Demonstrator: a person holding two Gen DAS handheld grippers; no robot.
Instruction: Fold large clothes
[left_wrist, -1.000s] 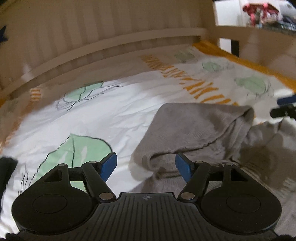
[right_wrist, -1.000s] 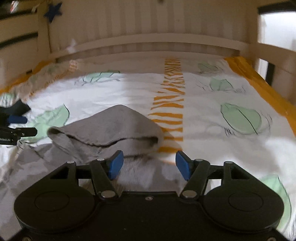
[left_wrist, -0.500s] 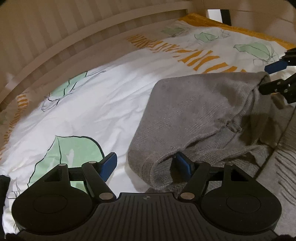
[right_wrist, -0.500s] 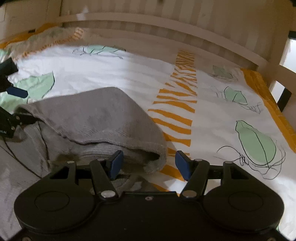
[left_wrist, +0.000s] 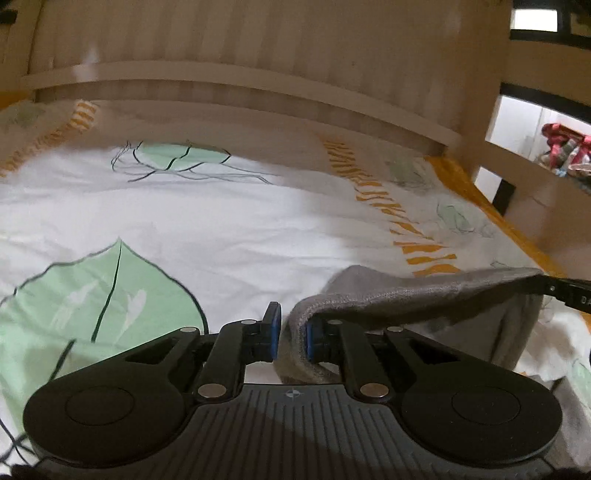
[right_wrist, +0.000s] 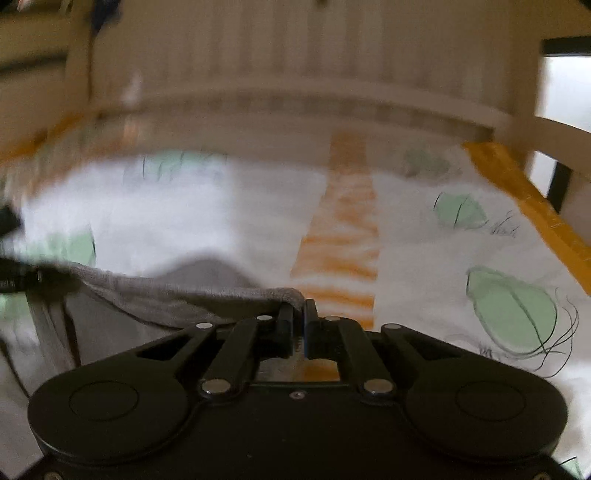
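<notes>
White bedding (left_wrist: 229, 236) printed with green leaves and orange stripes covers a bed ringed by a pale wooden rail (left_wrist: 236, 77). Left gripper (left_wrist: 291, 338) has just closed, pinching one corner of the grey garment (left_wrist: 406, 291); the fabric stretches taut, lifted off the bedding, to the right gripper (right_wrist: 298, 325), likewise just clamped on the other corner

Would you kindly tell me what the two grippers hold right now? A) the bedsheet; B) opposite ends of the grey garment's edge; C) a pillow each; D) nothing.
B: the left gripper and right gripper each pinch the grey garment, its edge stretched between them above the bedsheet.
</notes>
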